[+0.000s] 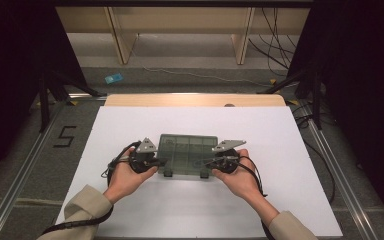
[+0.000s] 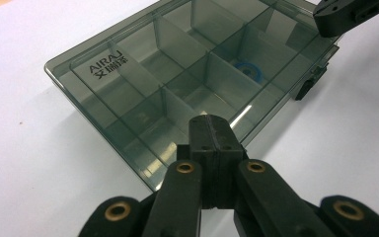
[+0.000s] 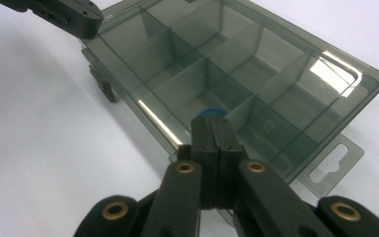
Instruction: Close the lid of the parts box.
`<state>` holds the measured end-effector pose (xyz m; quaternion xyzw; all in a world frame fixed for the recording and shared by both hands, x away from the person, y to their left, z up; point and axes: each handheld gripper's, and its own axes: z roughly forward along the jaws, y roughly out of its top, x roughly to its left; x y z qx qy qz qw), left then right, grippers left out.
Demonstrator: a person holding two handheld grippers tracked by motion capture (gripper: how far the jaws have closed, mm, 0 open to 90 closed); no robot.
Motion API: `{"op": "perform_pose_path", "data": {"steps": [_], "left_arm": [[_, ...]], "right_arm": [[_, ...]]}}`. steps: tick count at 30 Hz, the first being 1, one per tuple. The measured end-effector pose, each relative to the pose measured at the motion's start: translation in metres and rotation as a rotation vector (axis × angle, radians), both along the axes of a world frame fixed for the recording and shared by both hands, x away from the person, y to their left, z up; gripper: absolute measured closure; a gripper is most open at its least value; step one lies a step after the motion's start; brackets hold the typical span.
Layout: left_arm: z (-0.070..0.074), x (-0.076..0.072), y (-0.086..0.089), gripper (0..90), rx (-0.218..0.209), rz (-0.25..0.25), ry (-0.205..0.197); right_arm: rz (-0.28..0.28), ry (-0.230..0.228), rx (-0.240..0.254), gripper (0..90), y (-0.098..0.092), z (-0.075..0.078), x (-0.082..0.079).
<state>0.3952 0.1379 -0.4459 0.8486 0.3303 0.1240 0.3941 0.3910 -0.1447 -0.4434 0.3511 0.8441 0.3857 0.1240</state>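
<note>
From the high view, the smoky compartment box point(image 1: 188, 154) lay lid-down-shut at the middle of the white sheet point(image 1: 130, 125), latches toward me at six o'clock. My left gripper point(image 1: 161, 161) sat at its nine o'clock end and my right gripper point(image 1: 207, 162) at three o'clock, both near the front edge.

In the left gripper view, the jaws were pressed together on nothing, tips resting at the box's near rim point(image 2: 148, 173). A blue ring point(image 2: 247, 69) showed in a cell toward one o'clock, and a black latch point(image 2: 308, 85) at two o'clock.

In the right gripper view, the jaws were likewise closed and empty, over the front edge; whether they touched the lid I couldn't quite tell. The other latch point(image 3: 107, 88) sat at ten o'clock.

I judged the step was unlatching: I should spread each pair, then lift both latches evenly so the box didn't skid.
</note>
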Motion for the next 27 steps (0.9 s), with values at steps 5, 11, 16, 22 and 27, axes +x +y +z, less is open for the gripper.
{"op": "perform_pose_path", "data": {"steps": [5, 11, 16, 22, 27], "left_arm": [[0.000, 0.000, -0.001, 89.9, 0.013, -0.012, -0.009], [0.000, 0.000, -0.002, 90.0, -0.004, -0.012, 0.006], [0.000, 0.000, -0.003, 90.0, -0.001, -0.017, 0.004], [0.000, 0.000, -0.006, 90.0, 0.022, -0.018, -0.016], [-0.005, 0.000, -0.008, 90.0, 0.020, -0.032, -0.012]], "right_arm": [[0.004, 0.024, -0.016, 90.0, 0.000, 0.002, -0.001], [0.019, -0.009, -0.054, 90.0, 0.003, 0.002, -0.003], [0.010, -0.010, -0.032, 90.0, 0.004, 0.000, -0.002], [0.002, -0.024, -0.013, 90.0, 0.008, -0.002, -0.002], [0.004, -0.002, 0.004, 90.0, 0.010, -0.008, -0.003]]}}
